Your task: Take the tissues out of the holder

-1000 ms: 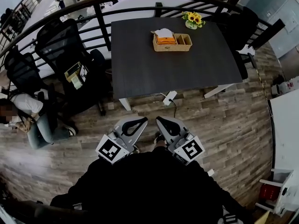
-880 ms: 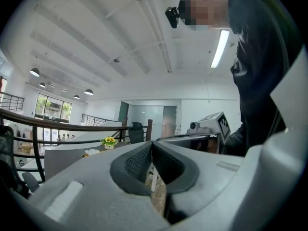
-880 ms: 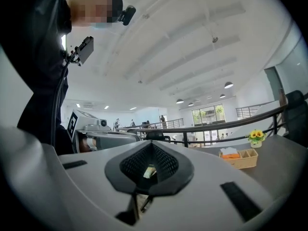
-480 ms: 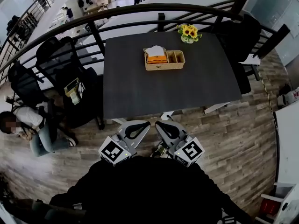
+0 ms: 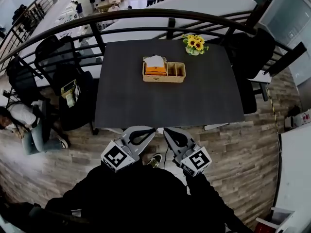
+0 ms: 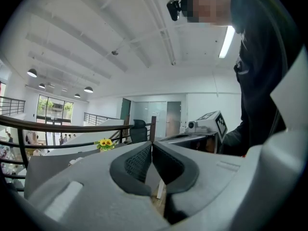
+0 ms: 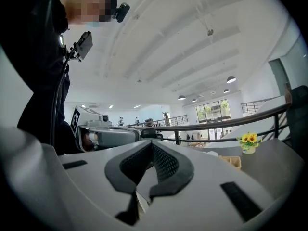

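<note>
A wicker holder (image 5: 164, 73) stands at the far middle of the dark table (image 5: 170, 101). A white tissue (image 5: 154, 60) sticks up from an orange pack (image 5: 155, 69) in its left compartment. My left gripper (image 5: 147, 132) and right gripper (image 5: 170, 132) hang side by side in front of my body, just short of the table's near edge and far from the holder. Both are shut with nothing in them. The left gripper (image 6: 152, 146) points up and forward, jaws meeting at the tips. The right gripper (image 7: 151, 144) does the same, and the holder (image 7: 232, 161) shows small beyond it.
A vase of sunflowers (image 5: 195, 43) stands at the table's far right. Black office chairs (image 5: 65, 79) stand left of the table, another chair (image 5: 252, 42) at the right. A black railing (image 5: 146, 14) curves behind. A seated person (image 5: 22, 123) is at the far left.
The table and holder have come closer and lower in the head view as I stepped forward. Both grippers stay shut in front of my body.
</note>
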`<state>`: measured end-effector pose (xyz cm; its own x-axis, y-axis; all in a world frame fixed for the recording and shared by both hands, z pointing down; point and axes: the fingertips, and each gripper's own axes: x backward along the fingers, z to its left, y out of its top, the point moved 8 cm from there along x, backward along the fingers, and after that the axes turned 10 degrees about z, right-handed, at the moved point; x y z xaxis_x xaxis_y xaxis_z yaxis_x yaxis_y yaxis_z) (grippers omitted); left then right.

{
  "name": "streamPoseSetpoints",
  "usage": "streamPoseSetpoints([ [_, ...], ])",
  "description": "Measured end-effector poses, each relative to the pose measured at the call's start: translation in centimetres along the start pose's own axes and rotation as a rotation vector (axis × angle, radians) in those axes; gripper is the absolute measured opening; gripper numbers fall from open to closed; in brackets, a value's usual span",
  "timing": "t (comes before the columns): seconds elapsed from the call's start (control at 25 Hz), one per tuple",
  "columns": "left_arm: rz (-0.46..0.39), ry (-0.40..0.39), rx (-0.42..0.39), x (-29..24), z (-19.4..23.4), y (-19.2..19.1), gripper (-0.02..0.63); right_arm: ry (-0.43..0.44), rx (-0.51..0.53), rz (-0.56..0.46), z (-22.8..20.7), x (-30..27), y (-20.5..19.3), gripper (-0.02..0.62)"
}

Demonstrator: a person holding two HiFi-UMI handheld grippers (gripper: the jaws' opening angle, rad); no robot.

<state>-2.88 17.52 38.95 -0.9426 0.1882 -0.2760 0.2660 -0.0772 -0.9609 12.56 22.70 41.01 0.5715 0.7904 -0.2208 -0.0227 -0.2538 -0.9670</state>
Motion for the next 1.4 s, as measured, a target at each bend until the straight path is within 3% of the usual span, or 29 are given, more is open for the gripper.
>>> streamPoseSetpoints([
  [0.32, 0.003, 0.018, 0.037, -3.2, 4.5, -0.3, 0.008, 0.027, -0.04, 0.054, -4.4, -3.3, -0.6, 0.004],
  [0.72, -0.036, -0.02, 0.047, -8.1, 14.7, -0.5, 0.008, -0.02, -0.042, 0.169, -12.5, -10.6, 0.1, 0.005],
  [0.88, -0.057, -0.013, 0.123, -9.7, 20.5, -0.8, 0.008, -0.059, -0.023, 0.283, -18.6, -15.6, -0.3, 0.005],
  [1.12, -0.058, 0.007, 0.089, -11.5, 25.9, -2.8, 0.008, -0.075, 0.094, 0.481, -26.7, -23.3, -2.0, 0.009],
  [1.4, -0.055, 0.018, 0.088, -12.2, 29.3, -4.9, 0.008, 0.027, 0.331, 0.786, -32.5, -33.2, -5.4, 0.136],
])
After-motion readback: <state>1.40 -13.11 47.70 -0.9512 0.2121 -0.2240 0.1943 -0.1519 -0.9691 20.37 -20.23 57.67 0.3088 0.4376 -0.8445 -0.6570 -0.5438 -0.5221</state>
